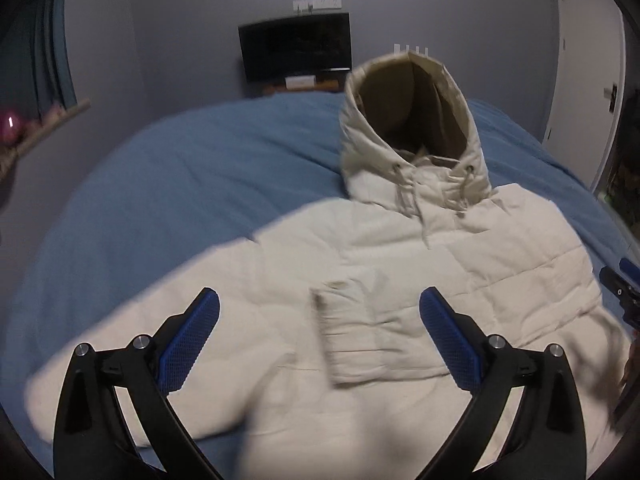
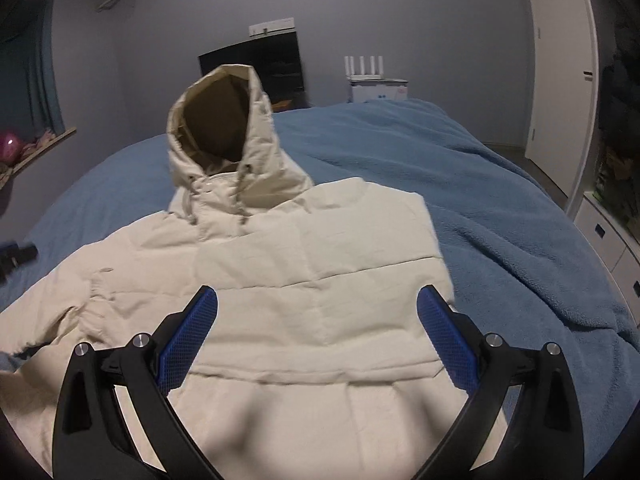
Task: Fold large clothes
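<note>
While both sleeves lie folded across its front, cream hooded jacket (image 1: 400, 264) rests on the blue bed (image 1: 168, 184) | left gripper (image 1: 319, 334) and right gripper (image 2: 317, 334) wide open, empty | risk: puffy padding may spring sleeves back open; hood (image 2: 224, 132) unfolded.

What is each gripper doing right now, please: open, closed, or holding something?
Left gripper: open, nothing between its fingers, above the cream hooded jacket.
Right gripper: open, holding nothing, above the same jacket.
</note>
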